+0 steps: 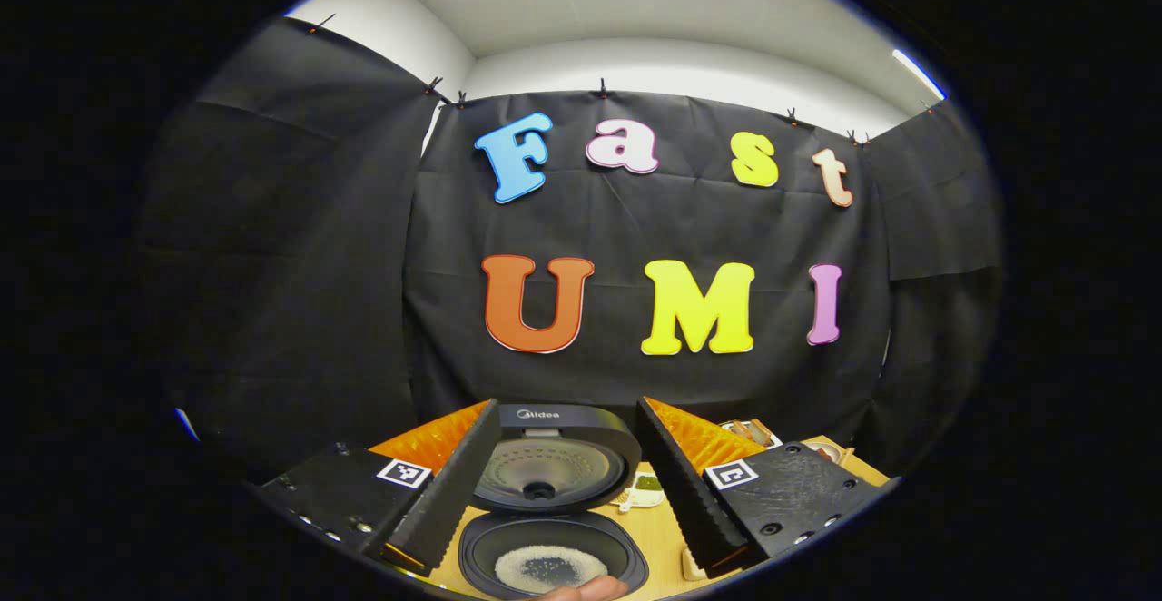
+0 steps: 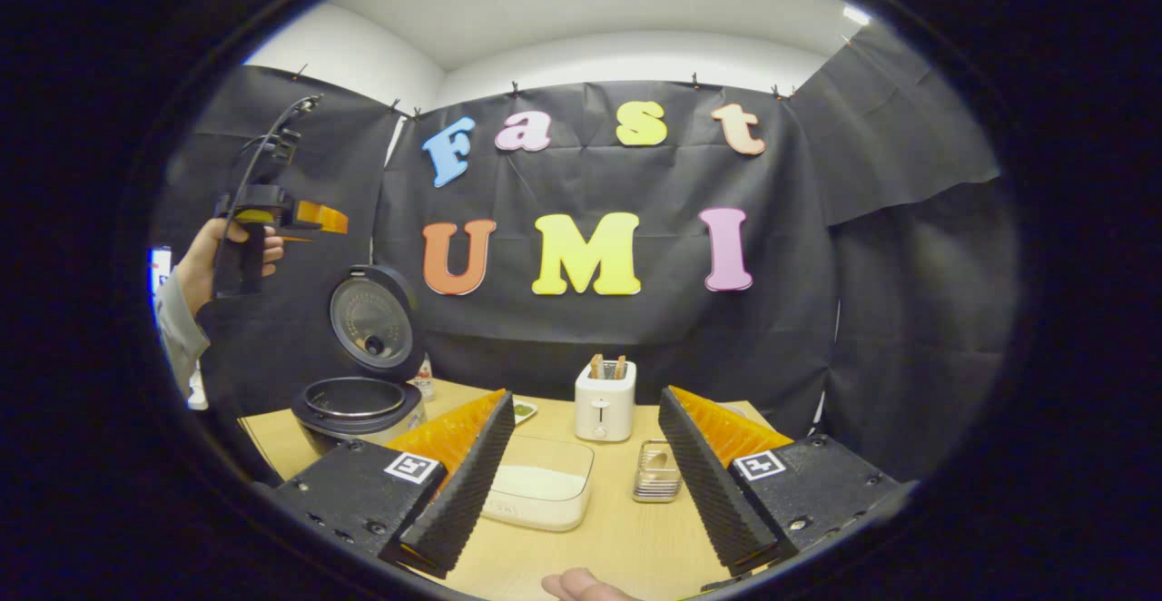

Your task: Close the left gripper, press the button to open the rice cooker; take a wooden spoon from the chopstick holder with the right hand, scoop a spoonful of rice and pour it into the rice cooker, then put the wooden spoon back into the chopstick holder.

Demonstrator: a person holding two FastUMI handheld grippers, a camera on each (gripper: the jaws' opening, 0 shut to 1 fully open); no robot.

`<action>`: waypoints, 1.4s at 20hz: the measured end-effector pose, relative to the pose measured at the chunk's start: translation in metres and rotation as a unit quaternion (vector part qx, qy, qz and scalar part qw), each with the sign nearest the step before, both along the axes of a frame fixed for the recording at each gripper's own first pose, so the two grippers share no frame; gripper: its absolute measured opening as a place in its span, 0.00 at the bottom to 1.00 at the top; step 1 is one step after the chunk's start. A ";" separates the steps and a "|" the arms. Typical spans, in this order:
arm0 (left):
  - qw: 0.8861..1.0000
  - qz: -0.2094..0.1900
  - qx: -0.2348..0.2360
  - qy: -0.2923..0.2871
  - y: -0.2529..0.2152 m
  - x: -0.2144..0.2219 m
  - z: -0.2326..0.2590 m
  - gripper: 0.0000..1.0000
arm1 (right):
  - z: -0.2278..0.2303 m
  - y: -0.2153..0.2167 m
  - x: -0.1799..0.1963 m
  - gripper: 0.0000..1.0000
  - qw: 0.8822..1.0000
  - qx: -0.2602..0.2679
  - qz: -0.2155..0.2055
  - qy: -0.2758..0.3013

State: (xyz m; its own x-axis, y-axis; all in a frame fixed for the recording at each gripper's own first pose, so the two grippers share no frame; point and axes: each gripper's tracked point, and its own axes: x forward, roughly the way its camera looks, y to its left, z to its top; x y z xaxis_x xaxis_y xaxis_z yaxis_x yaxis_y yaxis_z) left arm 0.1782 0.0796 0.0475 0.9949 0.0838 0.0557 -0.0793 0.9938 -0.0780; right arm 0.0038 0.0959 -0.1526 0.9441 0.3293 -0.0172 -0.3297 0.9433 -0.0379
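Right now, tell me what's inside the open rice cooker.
In the left gripper view the rice cooker stands open, lid raised. Its dark inner pot holds a thin patch of white rice on the bottom. The near rim is cut off, partly covered by a fingertip.

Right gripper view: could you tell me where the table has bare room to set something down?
Bare wood lies in front of the rice container and the chopstick holder, toward the camera. It is crowded farther back, where the toaster stands just behind those two and the open rice cooker fills the left corner.
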 end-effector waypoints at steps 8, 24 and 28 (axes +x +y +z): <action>0.999 0.008 -0.037 -0.008 0.037 0.093 -0.013 0.94 | -0.006 -0.008 0.032 1.00 1.000 0.004 -0.005 0.012; 0.992 0.027 -0.030 0.118 0.036 0.071 -0.066 0.98 | 0.026 -0.036 -0.025 1.00 1.000 0.008 -0.017 -0.016; 0.988 0.031 -0.027 0.147 0.026 0.035 -0.087 0.97 | 0.033 -0.041 -0.047 1.00 1.000 0.010 -0.018 -0.018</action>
State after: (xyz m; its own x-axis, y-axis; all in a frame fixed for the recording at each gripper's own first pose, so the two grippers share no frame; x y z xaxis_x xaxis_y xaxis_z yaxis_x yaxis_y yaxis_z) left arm 0.2135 0.1053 -0.0394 0.9605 0.1404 -0.2404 -0.1673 0.9813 -0.0951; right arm -0.0428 0.0552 -0.1195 0.9553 0.2947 0.0238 -0.2940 0.9553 -0.0300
